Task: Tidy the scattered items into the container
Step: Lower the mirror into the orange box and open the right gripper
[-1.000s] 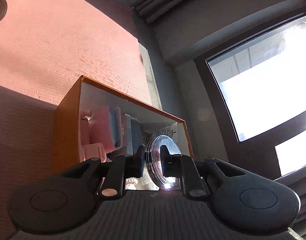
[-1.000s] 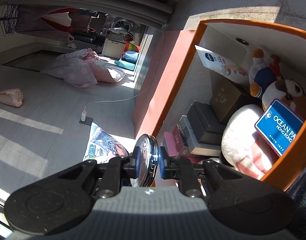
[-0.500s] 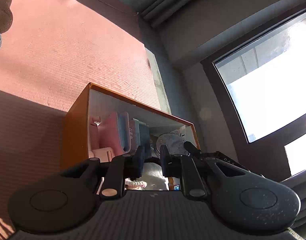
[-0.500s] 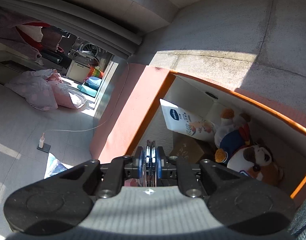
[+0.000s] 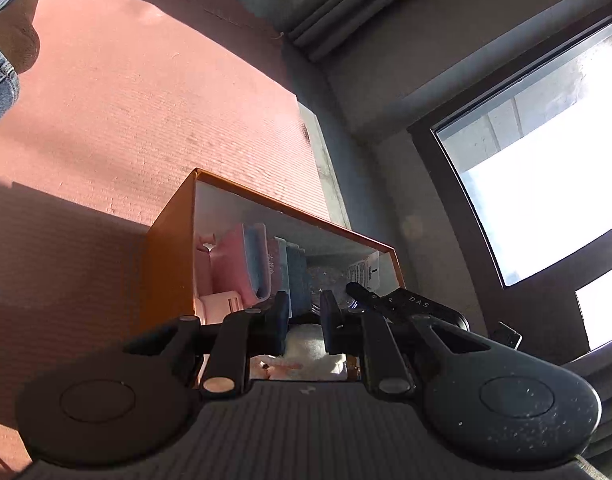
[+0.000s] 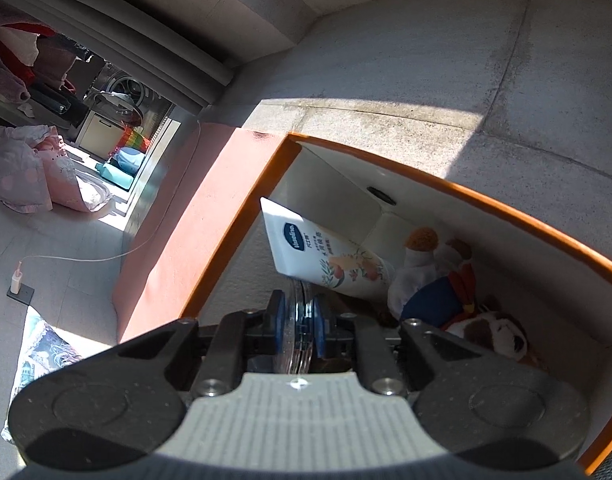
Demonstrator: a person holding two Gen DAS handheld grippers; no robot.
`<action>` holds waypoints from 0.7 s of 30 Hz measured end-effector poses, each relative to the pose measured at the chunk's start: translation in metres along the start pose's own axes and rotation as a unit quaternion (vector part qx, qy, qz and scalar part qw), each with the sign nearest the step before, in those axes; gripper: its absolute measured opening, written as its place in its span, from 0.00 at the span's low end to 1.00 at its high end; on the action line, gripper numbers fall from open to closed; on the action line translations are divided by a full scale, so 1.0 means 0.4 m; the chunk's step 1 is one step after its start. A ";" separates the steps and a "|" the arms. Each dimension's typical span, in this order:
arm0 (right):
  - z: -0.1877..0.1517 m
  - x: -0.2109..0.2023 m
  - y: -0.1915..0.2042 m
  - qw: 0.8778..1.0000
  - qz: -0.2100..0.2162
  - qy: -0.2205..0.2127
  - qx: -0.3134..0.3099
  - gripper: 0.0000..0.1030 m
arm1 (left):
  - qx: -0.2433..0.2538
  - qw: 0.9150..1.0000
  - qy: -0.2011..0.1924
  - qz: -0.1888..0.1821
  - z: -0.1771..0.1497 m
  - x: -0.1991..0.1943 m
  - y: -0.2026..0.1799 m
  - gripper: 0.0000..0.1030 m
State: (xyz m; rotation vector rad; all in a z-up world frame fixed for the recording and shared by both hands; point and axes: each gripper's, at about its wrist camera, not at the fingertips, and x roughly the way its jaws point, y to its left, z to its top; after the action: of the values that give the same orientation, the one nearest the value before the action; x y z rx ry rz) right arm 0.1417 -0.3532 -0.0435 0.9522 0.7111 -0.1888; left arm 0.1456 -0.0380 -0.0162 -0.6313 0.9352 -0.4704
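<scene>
An orange box with a white inside stands on a pink mat; its rim shows in the right wrist view. My right gripper is shut on a round clear-and-silver case, held edge-on over the box. In the left wrist view the right gripper reaches into the box. My left gripper is open and empty just above the box. Inside are pink and blue cases, a white lotion tube and plush toys.
A grey stone wall runs behind the box, with a window above it. A person's jeans leg and shoe stand on the mat. Beyond the mat are a printed sheet, a cable and pink bedding on the tiled floor.
My right gripper has carried the round case from beside the box to over its far inside. The case has left the space between my left fingers, which stay open.
</scene>
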 end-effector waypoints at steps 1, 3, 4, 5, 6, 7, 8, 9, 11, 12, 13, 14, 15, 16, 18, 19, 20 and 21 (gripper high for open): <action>-0.001 0.002 -0.002 1.000 -0.006 0.002 0.001 0.18 | 0.004 1.000 -0.001 0.006 -0.002 -0.002 -0.002 0.18; -0.001 0.004 -0.006 1.000 -0.014 0.006 0.000 0.19 | 0.011 1.000 -0.003 0.017 -0.006 -0.008 -0.005 0.18; -0.001 0.006 -0.003 1.000 -0.020 0.008 -0.005 0.21 | 0.014 1.000 -0.004 0.022 -0.009 -0.010 -0.006 0.18; -0.003 0.012 0.002 0.999 -0.029 0.014 -0.012 0.22 | 0.017 0.999 -0.005 0.027 -0.011 -0.012 -0.007 0.20; -0.004 0.017 0.006 0.999 -0.036 0.021 -0.016 0.26 | 0.021 0.999 -0.006 0.034 -0.014 -0.014 -0.010 0.22; -0.005 0.018 0.008 0.999 -0.039 0.025 -0.019 0.28 | 0.026 0.999 -0.007 0.044 -0.016 -0.015 -0.013 0.22; -0.005 0.017 0.009 0.999 -0.038 0.024 -0.020 0.28 | 0.031 0.998 -0.007 0.054 -0.019 -0.016 -0.016 0.23; -0.006 0.013 0.009 0.999 -0.037 0.020 -0.021 0.30 | 0.037 0.997 -0.006 0.063 -0.022 -0.016 -0.019 0.23; -0.009 0.003 0.008 0.999 -0.037 0.009 -0.024 0.35 | 0.045 0.996 -0.006 0.072 -0.026 -0.019 -0.026 0.25; -0.012 -0.003 0.009 0.999 -0.035 0.005 -0.029 0.36 | 0.050 0.996 -0.007 0.075 -0.028 -0.022 -0.029 0.26; -0.017 -0.012 0.015 0.999 -0.035 -0.002 -0.039 0.38 | 0.053 0.996 -0.009 0.076 -0.030 -0.025 -0.032 0.27; -0.025 -0.025 0.024 0.998 -0.034 -0.010 -0.054 0.39 | 0.057 0.995 -0.012 0.078 -0.031 -0.029 -0.035 0.29; -0.032 -0.038 0.031 0.997 -0.032 -0.017 -0.067 0.43 | 0.062 0.995 -0.017 0.081 -0.032 -0.034 -0.039 0.31; -0.038 -0.054 0.039 0.996 -0.027 -0.027 -0.080 0.46 | 0.068 0.994 -0.022 0.085 -0.034 -0.039 -0.043 0.32; -0.061 -0.099 0.063 0.990 -0.017 -0.058 -0.127 0.50 | 0.088 0.990 -0.038 0.099 -0.039 -0.050 -0.056 0.34; -0.072 -0.120 0.073 0.986 -0.013 -0.072 -0.149 0.53 | 0.100 0.988 -0.047 0.106 -0.042 -0.057 -0.064 0.35; -0.084 -0.141 0.081 0.982 -0.008 -0.084 -0.170 0.54 | 0.113 0.985 -0.057 0.115 -0.047 -0.064 -0.074 0.37; -0.096 -0.162 0.088 0.977 -0.003 -0.095 -0.191 0.55 | 0.126 0.982 -0.067 0.123 -0.051 -0.071 -0.084 0.39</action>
State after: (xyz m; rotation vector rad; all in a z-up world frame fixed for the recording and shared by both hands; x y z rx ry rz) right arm 0.0899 -0.3118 0.0069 0.5557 0.5484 -0.1388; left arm 0.1102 -0.0507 0.0143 -0.3074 0.7977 -0.3135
